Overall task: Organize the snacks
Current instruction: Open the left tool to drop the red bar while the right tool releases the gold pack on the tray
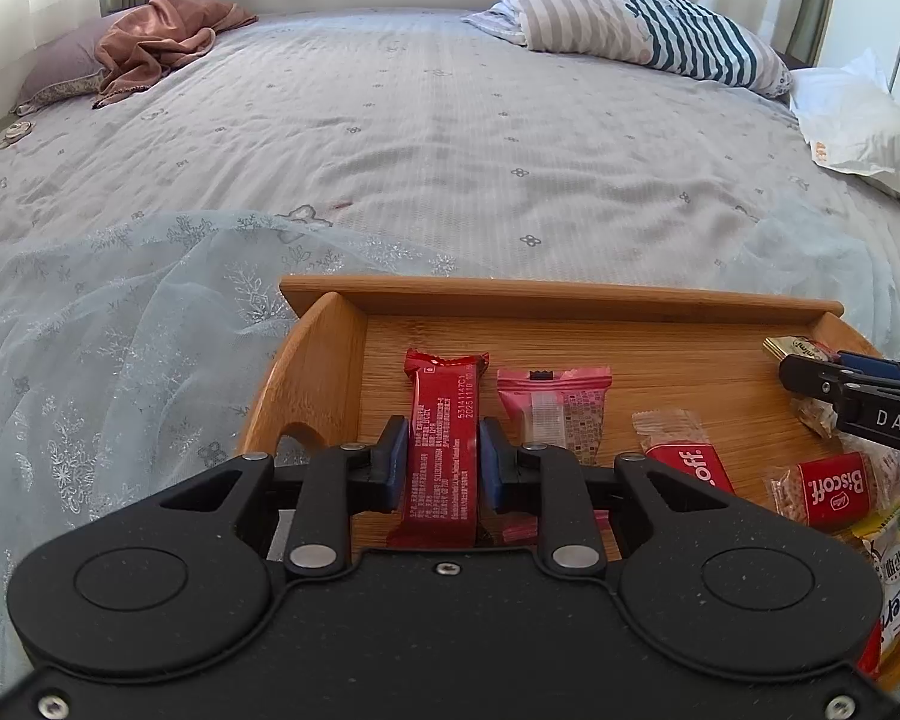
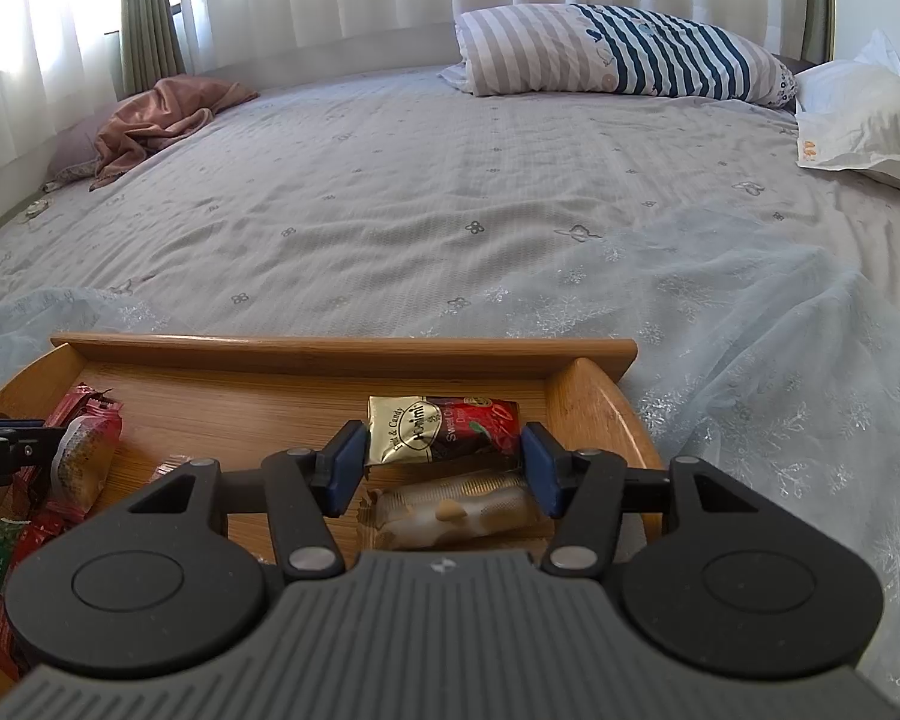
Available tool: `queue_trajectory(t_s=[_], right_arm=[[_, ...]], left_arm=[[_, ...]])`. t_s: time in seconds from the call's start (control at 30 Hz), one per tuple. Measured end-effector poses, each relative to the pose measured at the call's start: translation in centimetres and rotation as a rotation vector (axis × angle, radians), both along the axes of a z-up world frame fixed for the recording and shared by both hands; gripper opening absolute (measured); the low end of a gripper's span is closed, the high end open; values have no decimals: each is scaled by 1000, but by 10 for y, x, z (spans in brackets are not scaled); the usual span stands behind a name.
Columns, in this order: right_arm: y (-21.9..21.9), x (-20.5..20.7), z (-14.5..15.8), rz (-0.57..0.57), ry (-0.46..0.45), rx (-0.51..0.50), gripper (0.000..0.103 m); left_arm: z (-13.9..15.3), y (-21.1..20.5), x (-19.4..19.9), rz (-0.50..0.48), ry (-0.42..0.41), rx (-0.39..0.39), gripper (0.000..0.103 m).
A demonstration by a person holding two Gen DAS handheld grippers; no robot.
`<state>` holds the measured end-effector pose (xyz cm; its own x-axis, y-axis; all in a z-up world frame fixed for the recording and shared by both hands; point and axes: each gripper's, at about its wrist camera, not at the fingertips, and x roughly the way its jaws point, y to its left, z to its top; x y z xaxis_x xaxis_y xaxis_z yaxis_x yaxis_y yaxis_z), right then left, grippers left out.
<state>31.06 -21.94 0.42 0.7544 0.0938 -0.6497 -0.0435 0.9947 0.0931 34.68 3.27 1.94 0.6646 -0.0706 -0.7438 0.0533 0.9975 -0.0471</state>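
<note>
The left gripper point(image 1: 442, 459) is pinching a red snack bar point(image 1: 441, 450) between its blue pads, nearly closed on the wrapper. Just right of those jaws a pink packet point(image 1: 561, 414) is lying on the wooden tray point(image 1: 510, 300). The right gripper point(image 2: 444, 468) is standing part open, its pads bracketing a gold-and-red candy packet point(image 2: 444, 429) and a pale wrapped biscuit point(image 2: 450, 510); whether they are touching either is unclear. Beyond the tray a grey bedspread point(image 1: 420, 120) is stretching to a striped pillow point(image 1: 630, 24).
</note>
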Motion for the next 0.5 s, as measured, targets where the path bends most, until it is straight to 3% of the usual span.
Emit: queue_trajectory(t_s=[0.13, 0.23, 0.5], right_arm=[[1, 0, 0, 6, -4, 1, 64], [0, -1, 1, 8, -10, 16, 71], [-4, -12, 9, 12, -23, 49, 74]], left_arm=[[0, 0, 0, 0, 2, 2, 26], [2, 1, -2, 4, -5, 4, 38], [16, 3, -18, -3, -38, 7, 66]])
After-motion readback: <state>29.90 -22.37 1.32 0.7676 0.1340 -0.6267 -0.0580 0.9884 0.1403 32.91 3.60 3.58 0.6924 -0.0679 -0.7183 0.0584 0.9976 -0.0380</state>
